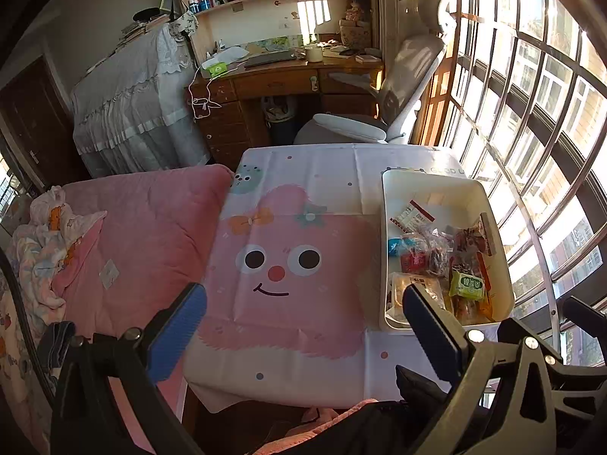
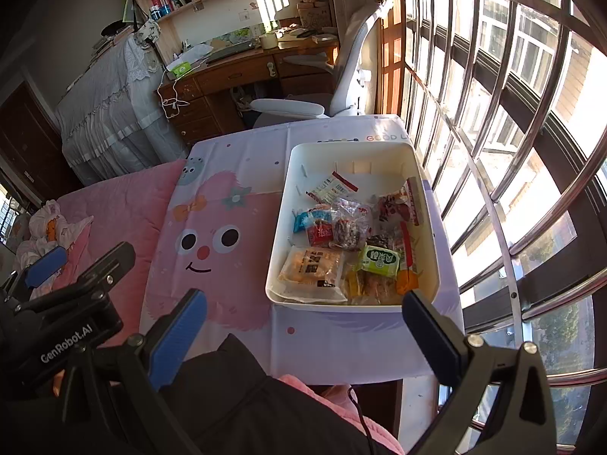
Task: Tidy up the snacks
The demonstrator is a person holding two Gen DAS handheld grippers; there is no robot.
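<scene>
A white plastic bin (image 1: 390, 227) (image 2: 428, 235) rests on the right side of a table covered by a pink cartoon-face cloth (image 1: 280, 258) (image 2: 212, 235). Inside lie several wrapped snacks: a green packet (image 1: 468, 284) (image 2: 379, 261), an orange cracker pack (image 2: 311, 267), a red packet (image 2: 320, 234), a blue one (image 2: 301, 220) and a white-red sachet (image 1: 411, 214) (image 2: 332, 185). My left gripper (image 1: 303, 303) is open above the cloth's near part, holding nothing. My right gripper (image 2: 305, 307) is open just short of the bin's near wall, also holding nothing.
A pink quilted bed (image 1: 132, 227) borders the table on the left. Behind stand a wooden desk (image 1: 280, 79), a grey office chair (image 1: 398, 87) and bookshelves. Barred windows (image 2: 512, 132) run along the right. A dark sleeve (image 2: 246, 398) and the left gripper's body (image 2: 68, 303) lie low in the right wrist view.
</scene>
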